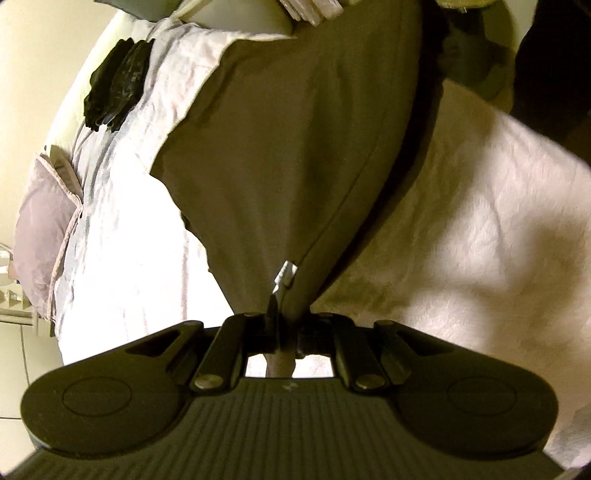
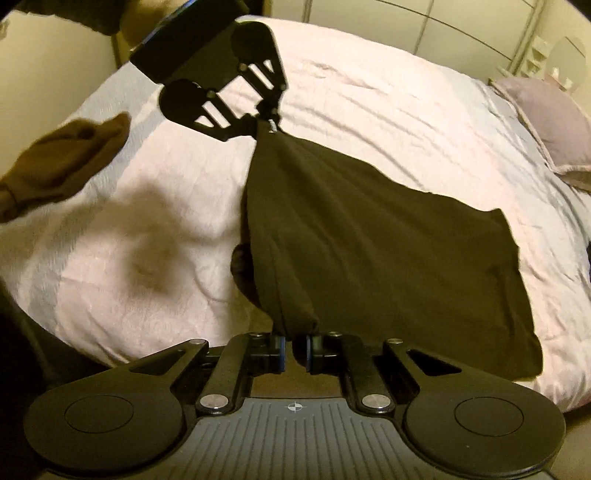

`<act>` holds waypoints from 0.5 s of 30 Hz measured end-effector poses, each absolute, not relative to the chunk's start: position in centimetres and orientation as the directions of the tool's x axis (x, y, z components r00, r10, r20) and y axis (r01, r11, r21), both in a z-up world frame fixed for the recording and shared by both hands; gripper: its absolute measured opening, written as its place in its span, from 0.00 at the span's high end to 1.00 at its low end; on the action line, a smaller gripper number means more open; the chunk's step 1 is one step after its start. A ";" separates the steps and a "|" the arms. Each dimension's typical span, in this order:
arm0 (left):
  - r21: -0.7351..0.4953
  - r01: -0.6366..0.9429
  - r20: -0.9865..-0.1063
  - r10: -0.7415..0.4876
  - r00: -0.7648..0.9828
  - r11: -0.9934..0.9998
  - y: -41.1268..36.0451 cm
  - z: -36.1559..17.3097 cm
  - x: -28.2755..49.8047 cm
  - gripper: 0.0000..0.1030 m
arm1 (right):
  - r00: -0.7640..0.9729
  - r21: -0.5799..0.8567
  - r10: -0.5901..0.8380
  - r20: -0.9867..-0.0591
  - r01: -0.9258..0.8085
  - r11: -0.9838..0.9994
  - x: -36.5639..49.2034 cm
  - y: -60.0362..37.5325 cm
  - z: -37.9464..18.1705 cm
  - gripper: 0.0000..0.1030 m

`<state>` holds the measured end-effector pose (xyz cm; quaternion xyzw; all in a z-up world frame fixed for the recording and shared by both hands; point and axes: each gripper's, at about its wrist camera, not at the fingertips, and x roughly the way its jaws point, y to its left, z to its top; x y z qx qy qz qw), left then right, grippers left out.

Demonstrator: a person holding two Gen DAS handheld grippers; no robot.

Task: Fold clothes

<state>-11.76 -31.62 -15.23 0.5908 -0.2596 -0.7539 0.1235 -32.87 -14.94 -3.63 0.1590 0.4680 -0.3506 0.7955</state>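
A dark olive-brown garment (image 2: 369, 251) is held up over a bed with a pale pink cover (image 2: 155, 206). My right gripper (image 2: 295, 349) is shut on one bunched corner of it at the near edge. My left gripper (image 2: 271, 120) shows in the right wrist view, shut on the opposite corner and lifting it. In the left wrist view the same garment (image 1: 288, 147) stretches away from my left gripper (image 1: 286, 328), with a small white label (image 1: 284, 275) at the pinched edge. The rest of the cloth drapes down onto the bed.
A black garment (image 1: 114, 85) lies on the bed's far side. A brown garment (image 2: 62, 162) lies at the left of the bed. A mauve pillow (image 2: 550, 122) rests at the head of the bed. Folded pale items (image 1: 314, 9) sit at the top edge.
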 end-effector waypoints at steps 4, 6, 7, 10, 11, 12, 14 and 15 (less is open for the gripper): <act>0.551 -0.117 -0.814 -0.501 -0.293 -0.826 -35.3 -11.6 -14.6 0.94 | 0.308 -0.059 -0.494 -0.813 0.800 0.597 -36.2 -17.2 -0.3 0.93; 0.561 -0.133 -0.809 -0.506 -0.298 -0.817 -37.7 -10.1 -16.9 0.94 | 0.295 -0.047 -0.539 -0.789 0.846 0.531 -38.6 -18.8 0.8 0.93; 0.566 -0.141 -0.806 -0.509 -0.301 -0.813 -38.9 -9.3 -18.0 0.94 | 0.286 -0.041 -0.560 -0.778 0.866 0.499 -39.9 -19.5 1.4 0.95; 0.570 -0.163 -0.807 -0.511 -0.296 -0.805 -42.7 -8.4 -22.2 0.93 | 0.265 -0.011 -0.600 -0.755 0.909 0.416 -44.2 -22.2 2.0 0.97; 0.566 -0.161 -0.810 -0.509 -0.292 -0.808 -44.0 -8.5 -23.7 0.93 | 0.263 0.006 -0.607 -0.750 0.920 0.391 -45.8 -23.2 2.0 0.98; 0.561 -0.164 -0.814 -0.505 -0.286 -0.811 -45.2 -8.7 -25.3 0.93 | 0.263 0.025 -0.607 -0.750 0.928 0.371 -47.4 -24.2 1.8 0.98; 0.547 -0.169 -0.826 -0.496 -0.270 -0.820 -47.9 -9.6 -28.4 0.93 | 0.273 0.072 -0.603 -0.750 0.939 0.336 -50.7 -26.6 1.2 0.98; 0.538 -0.171 -0.833 -0.489 -0.258 -0.826 -49.2 -10.2 -29.9 0.93 | 0.284 0.102 -0.595 -0.752 0.941 0.322 -52.3 -27.8 0.6 0.98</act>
